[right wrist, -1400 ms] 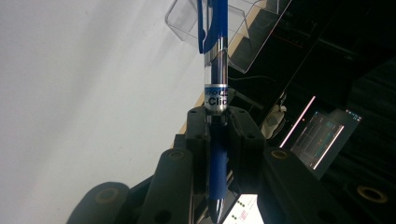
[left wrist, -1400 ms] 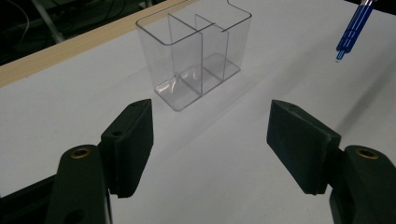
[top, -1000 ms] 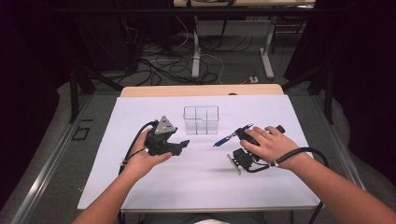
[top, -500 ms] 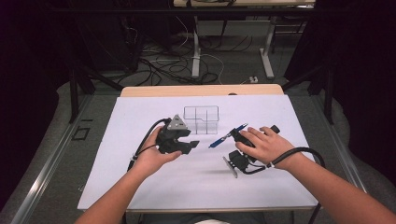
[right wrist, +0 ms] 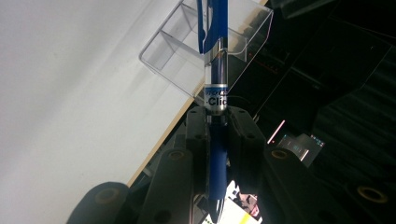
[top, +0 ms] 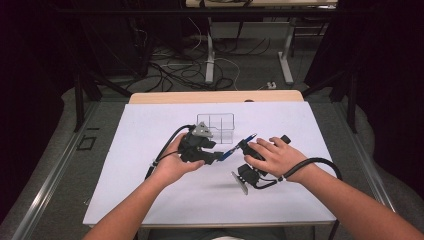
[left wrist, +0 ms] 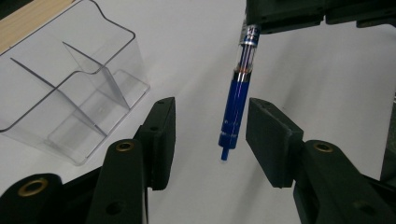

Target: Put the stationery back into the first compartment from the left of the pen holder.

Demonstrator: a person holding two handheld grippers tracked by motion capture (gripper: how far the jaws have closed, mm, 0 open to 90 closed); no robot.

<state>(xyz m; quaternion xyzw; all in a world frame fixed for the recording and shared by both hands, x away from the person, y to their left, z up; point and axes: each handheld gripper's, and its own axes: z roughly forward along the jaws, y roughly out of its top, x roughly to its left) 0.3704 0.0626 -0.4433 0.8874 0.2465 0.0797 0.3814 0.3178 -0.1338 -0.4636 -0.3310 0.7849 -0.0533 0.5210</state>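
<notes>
My right gripper (right wrist: pixel 217 114) is shut on a blue click pen (right wrist: pixel 218 70), which it holds in the air above the white table. In the high view the right gripper (top: pixel 246 148) sits under the right hand, and the pen (top: pixel 227 153) slants down to the left. My left gripper (top: pixel 217 156) faces it from the left. In the left gripper view the pen (left wrist: pixel 236 102) hangs tip down between the two jaws of the left gripper (left wrist: pixel 210 112). These jaws have just been closing, but both pads stand clear of the pen. A clear divided organizer (top: pixel 216 125) stands just behind.
The clear organizer (left wrist: pixel 70 93) has empty compartments and lies close to the left jaw. White paper (top: pixel 150 200) covers the table, with a wooden edge (top: pixel 215 96) at the back. A black cable (top: pixel 315 162) loops by the right wrist. Cables and desk legs lie on the floor beyond.
My left gripper has moved right, up to the pen, and its jaws have narrowed around the tip end. The right hand with the pen has stayed almost still.
</notes>
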